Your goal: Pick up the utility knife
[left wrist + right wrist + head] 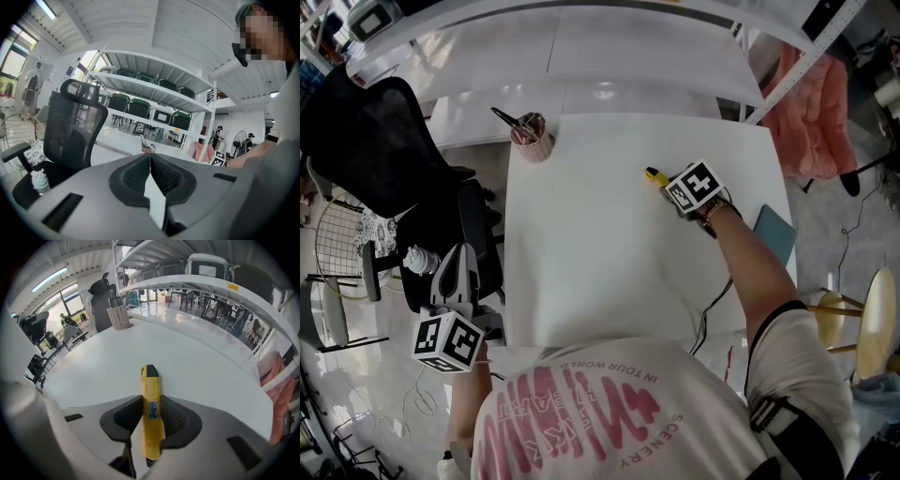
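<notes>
A yellow utility knife (150, 385) with a black tip lies on the white table (581, 272), at its far right part. In the head view only its yellow end (655, 174) shows beyond the right gripper (667, 183). My right gripper (151, 416) points steeply down, and both dark pads touch the knife's sides at mid-length. My left gripper (459, 253) is off the table's left edge, beside the chair, held roughly level. In the left gripper view its (150, 159) pads meet with nothing between them.
A pink pen cup (532, 138) stands at the table's far left corner. A black office chair (375, 141) and a small bottle (417, 260) are left of the table. A teal notebook (775, 232) lies at the right edge. White shelving (581, 37) runs behind.
</notes>
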